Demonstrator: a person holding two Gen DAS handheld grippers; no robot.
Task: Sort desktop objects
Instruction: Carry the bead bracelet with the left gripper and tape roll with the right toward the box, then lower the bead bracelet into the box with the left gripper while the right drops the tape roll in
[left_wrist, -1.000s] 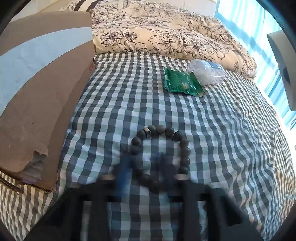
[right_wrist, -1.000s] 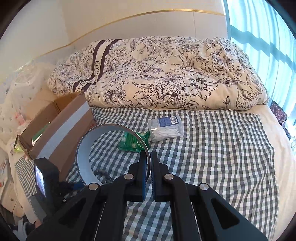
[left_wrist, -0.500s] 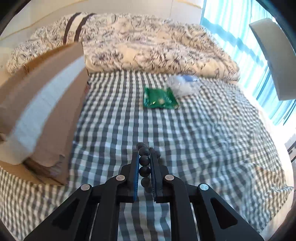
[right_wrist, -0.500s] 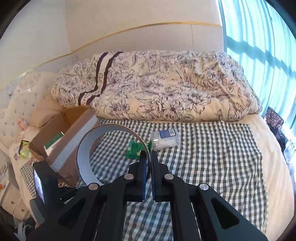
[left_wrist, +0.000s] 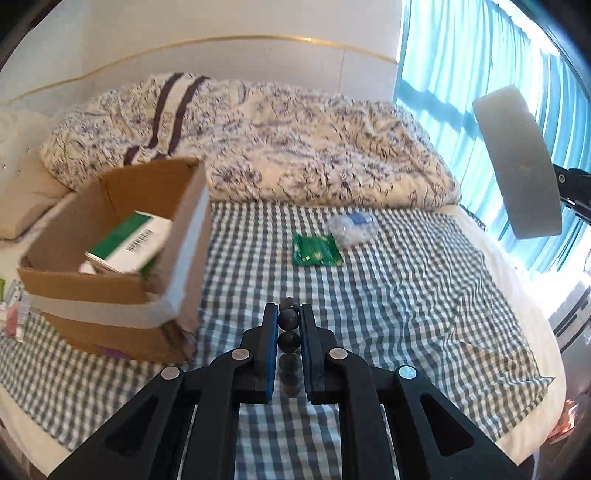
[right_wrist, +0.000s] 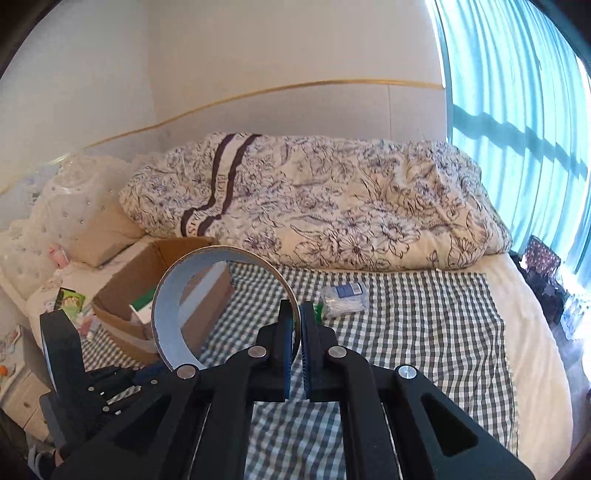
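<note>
Left wrist view shows the left tongs (left_wrist: 288, 325) clamped on a dark bead bracelet (left_wrist: 288, 319), lifted above the checked bed cover (left_wrist: 424, 314); several beads stand in a column between the blue pads. The right tongs (right_wrist: 295, 328) are closed on the wall of a wide tape roll (right_wrist: 173, 314), held up in the air.

The bracelet is round-beaded and probably strung on elastic, so it could roll or slide out of the pads if the grip eases on the way to the box. The tape roll is pinched at only one point of its ring and may swing or pivot, and both tools heading for the same opening could bump each other.

A cardboard box (left_wrist: 110, 291) sits open on the bed to the left. Inside it lies a green-and-white carton (left_wrist: 129, 243) with a barcode, tilted against something I cannot make out clearly. Still out on the cover, well beyond the box, are a green sachet (left_wrist: 316, 249) and, touching its far corner, a clear pack of cotton swabs (left_wrist: 352, 227).
</note>
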